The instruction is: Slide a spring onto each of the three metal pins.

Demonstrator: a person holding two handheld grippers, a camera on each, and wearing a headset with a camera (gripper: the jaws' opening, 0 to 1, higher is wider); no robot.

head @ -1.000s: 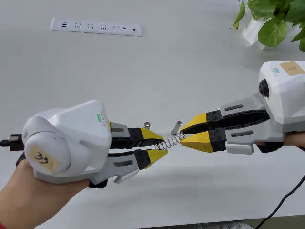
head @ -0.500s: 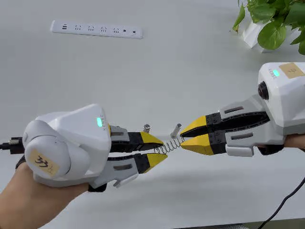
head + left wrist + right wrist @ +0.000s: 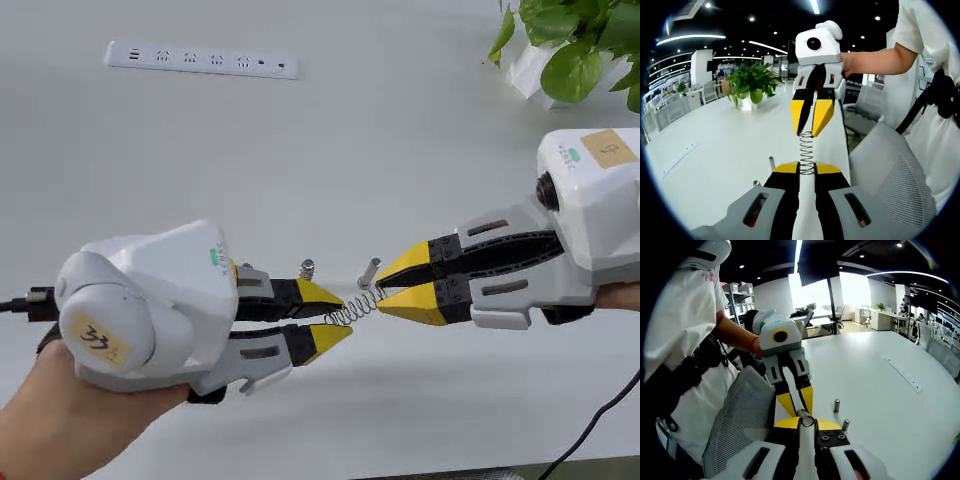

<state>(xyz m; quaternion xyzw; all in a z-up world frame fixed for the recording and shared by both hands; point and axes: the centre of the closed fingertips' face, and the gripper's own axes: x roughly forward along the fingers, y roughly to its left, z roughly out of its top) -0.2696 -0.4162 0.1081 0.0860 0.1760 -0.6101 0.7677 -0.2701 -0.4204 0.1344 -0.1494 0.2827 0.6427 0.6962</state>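
Note:
A small steel spring (image 3: 358, 303) hangs in the air between my two grippers, a little above the white table. My left gripper (image 3: 346, 315) is shut on its left end and my right gripper (image 3: 379, 296) on its right end. In the left gripper view the spring (image 3: 806, 150) runs straight from my own yellow tips (image 3: 806, 169) up to the right gripper (image 3: 809, 134). Two short metal pins (image 3: 308, 268) (image 3: 370, 270) stand on the table just behind the spring. The right gripper view shows the same pins (image 3: 836, 405) (image 3: 845, 424) to the right of the spring's end (image 3: 805, 416).
A white power strip (image 3: 200, 58) lies at the far left of the table (image 3: 400, 150). A potted plant (image 3: 575, 45) stands at the back right. A black cable (image 3: 600, 420) crosses the near right corner. A mesh chair (image 3: 740, 415) sits by the table edge.
Both grippers have sunk slightly toward the near edge with the spring still between them. The right gripper's jaws have closed a little tighter on it.

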